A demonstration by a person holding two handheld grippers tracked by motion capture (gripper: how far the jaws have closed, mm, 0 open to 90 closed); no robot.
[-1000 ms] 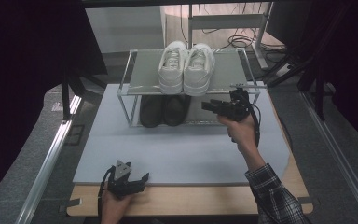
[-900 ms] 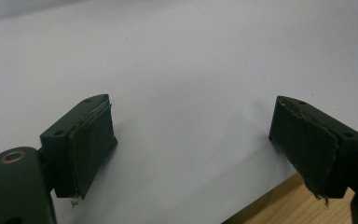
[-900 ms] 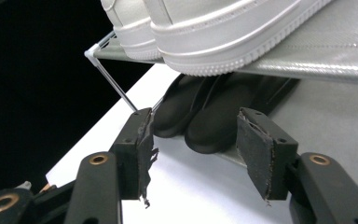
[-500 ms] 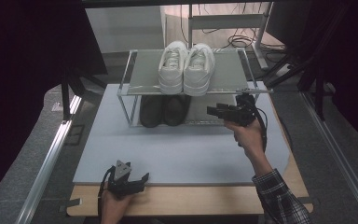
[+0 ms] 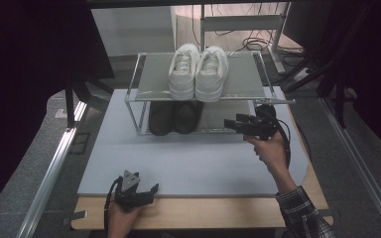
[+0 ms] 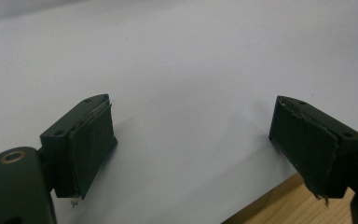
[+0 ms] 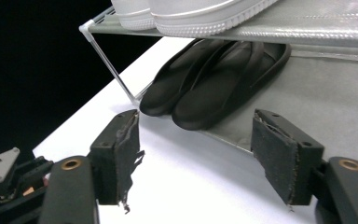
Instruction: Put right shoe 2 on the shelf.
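Observation:
A two-tier metal shoe rack (image 5: 144, 94) stands at the far side of the mat. A pair of white sneakers (image 5: 198, 72) sits on its top shelf and a pair of black slippers (image 5: 174, 116) on the bottom shelf. My right gripper (image 5: 230, 124) is held to the right of the slippers, level with the bottom shelf and pointing left at them. Its jaws have just been opening and stand apart with nothing between them. In the right gripper view the slippers (image 7: 214, 84) lie beyond my right gripper (image 7: 196, 154). My left gripper (image 5: 149, 191) rests open at the mat's near edge, with bare mat between its pads (image 6: 88, 144).
A pale blue-grey mat (image 5: 203, 163) covers a wooden table (image 5: 228, 215). Metal rails (image 5: 54, 163) run along both sides. Cables and a desk frame (image 5: 248, 25) lie beyond the rack. Dark curtains (image 5: 25, 49) hang at left and right.
My right gripper has drawn back to the right and toward the person, away from the slippers, and its jaws stand wider. The left gripper has not moved.

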